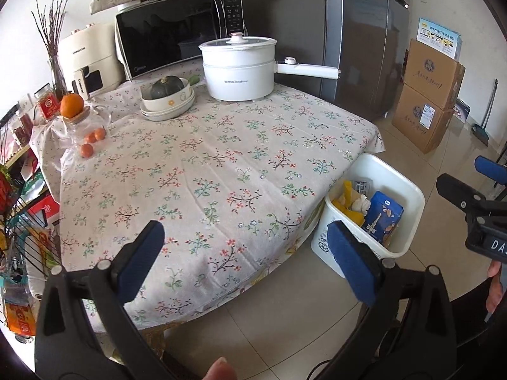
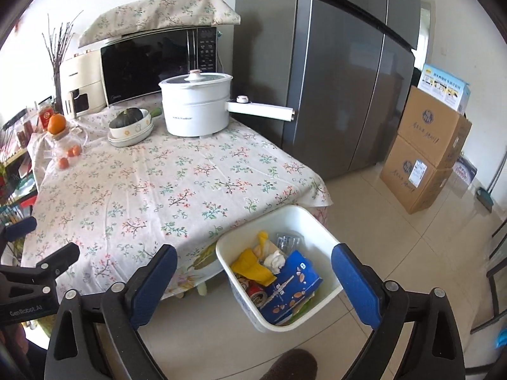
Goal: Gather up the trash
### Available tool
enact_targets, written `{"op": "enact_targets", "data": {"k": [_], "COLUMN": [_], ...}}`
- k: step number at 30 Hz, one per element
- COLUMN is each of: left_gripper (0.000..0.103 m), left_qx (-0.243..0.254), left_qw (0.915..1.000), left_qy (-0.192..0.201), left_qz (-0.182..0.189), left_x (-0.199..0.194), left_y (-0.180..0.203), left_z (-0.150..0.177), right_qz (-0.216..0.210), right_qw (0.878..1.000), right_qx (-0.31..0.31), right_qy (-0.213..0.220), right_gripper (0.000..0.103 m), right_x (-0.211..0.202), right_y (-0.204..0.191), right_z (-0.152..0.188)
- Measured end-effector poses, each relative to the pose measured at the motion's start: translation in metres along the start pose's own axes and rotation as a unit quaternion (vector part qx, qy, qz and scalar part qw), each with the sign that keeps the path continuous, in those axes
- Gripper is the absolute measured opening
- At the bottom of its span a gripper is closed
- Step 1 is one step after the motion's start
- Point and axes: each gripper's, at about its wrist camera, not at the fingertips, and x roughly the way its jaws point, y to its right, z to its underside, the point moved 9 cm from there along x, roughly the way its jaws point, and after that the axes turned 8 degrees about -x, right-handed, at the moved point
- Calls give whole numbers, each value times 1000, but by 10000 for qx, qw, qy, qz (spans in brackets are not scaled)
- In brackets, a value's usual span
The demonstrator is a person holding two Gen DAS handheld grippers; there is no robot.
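With both jaws gaping empty, judging blue carton point(image 2: 291, 285) in white bin point(image 2: 317, 218) light, crushable; gripping flat sides.

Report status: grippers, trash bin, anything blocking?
Left gripper open, empty. Right gripper open, empty. White bin on floor beside table, holding blue carton, yellow scraps, a can. Nothing blocking the bin.
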Motion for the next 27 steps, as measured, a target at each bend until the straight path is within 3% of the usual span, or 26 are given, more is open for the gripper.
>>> {"op": "enact_targets", "data": {"k": [9, 15, 27], "left_gripper": [102, 102, 102], "left_qx": [-209, -368, -421], "left_qw": [9997, 9991, 9986], "left_qy": [51, 204, 303], "left_qz": [-79, -91, -49], "left_x": [-15, -22, -28], "left_y": [-29, -38, -36], "left_z": [14, 8, 5], "right_qz": [148, 167, 94], "right_qw": [9991, 9990, 9996], "right_qx": [-396, -245, -108], "right_qy": [102, 333, 236], "right_gripper": [103, 103, 103], "right_x": [-9, -17, -13], "right_y": [-38, -38, -37], "right_z": [-3, -14, -10]}}
